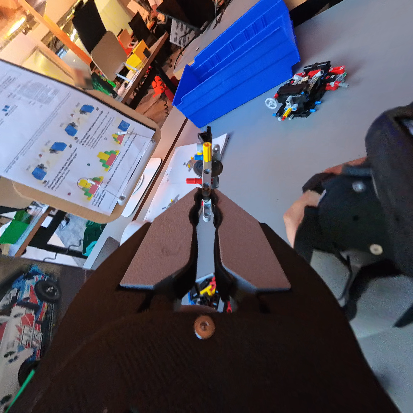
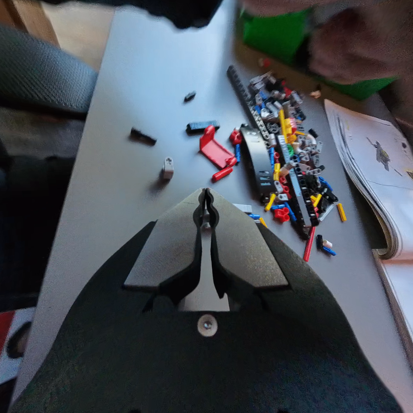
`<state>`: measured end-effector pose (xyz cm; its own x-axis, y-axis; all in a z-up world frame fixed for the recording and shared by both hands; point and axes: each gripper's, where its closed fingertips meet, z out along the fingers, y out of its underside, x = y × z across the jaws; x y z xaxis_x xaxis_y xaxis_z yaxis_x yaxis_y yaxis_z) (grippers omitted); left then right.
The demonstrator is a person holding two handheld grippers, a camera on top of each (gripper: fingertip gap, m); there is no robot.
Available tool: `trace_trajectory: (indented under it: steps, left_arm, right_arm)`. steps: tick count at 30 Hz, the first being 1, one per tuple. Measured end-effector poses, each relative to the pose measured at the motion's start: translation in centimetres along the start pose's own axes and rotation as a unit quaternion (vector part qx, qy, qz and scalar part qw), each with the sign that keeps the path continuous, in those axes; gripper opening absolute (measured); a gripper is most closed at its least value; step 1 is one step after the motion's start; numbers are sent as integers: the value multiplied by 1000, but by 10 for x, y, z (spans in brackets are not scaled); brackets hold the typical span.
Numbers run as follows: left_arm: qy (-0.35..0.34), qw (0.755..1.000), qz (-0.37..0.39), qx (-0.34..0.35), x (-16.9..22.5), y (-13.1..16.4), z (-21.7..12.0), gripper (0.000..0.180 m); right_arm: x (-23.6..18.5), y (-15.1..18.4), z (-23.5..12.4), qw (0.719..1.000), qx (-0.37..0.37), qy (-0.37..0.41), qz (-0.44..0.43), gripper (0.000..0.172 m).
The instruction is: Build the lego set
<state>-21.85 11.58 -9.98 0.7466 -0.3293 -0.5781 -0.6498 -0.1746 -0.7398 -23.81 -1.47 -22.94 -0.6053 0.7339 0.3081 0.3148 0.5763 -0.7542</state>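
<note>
Protruding grey holed beam, yellow-tipped, red peg sideways, between left fingers

Both wrist cameras look closely down at the table.

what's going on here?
A person is working with building-toy parts on a grey table, a gripper in each hand. The left gripper has its jaws clamped on a grey holed beam carrying yellow, blue and red pins, held up over an open booklet. The right gripper has its jaws shut above the table beside a pile of loose parts; a small grey piece sits behind its tips. A half-built model sits by a blue bin.
</note>
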Motion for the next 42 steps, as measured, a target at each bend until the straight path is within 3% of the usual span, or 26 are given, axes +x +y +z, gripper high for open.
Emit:
trace_trajectory:
  steps: [2, 5, 11, 14, 17, 20, 25, 37, 42]
  left_arm:
    - [-8, 1000, -16, -3, -4, 9, -4, 5]
    - [19, 999, -39, 7, 4, 15, -10, 4]
    - [111, 993, -28, 10, 78, 4, -6, 5]
    - [152, 987, -53, 26, 110, -13, -2, 5]
    - [178, 982, -49, 37, 130, -24, 1, 5]
    - [187, 981, -24, 39, 145, -27, 3, 5]
    - [198, 979, -8, 38, 163, -25, 6, 5]
    - [230, 972, -27, 34, 176, -13, 7, 4]
    - [223, 973, -51, 24, 171, -7, 12, 5]
  right_arm:
    - [4, -6, -16, 999, 34, 3, 41, 0]
    - [2, 10, -56, 997, 38, 15, 69, 0]
    - [-6, 10, -175, 984, 112, 67, 124, 10]
    - [2, 14, -208, 981, 92, 145, 95, 16]
    - [-1, 25, -202, 982, 35, 179, 48, 26]
    - [-4, 37, -190, 977, -21, 211, -24, 26]
    - [-10, 59, -172, 973, -79, 208, -67, 16]
    - [-19, 68, -163, 974, -86, 183, -100, 12]
    - [-12, 70, -159, 965, -103, 210, -115, 8]
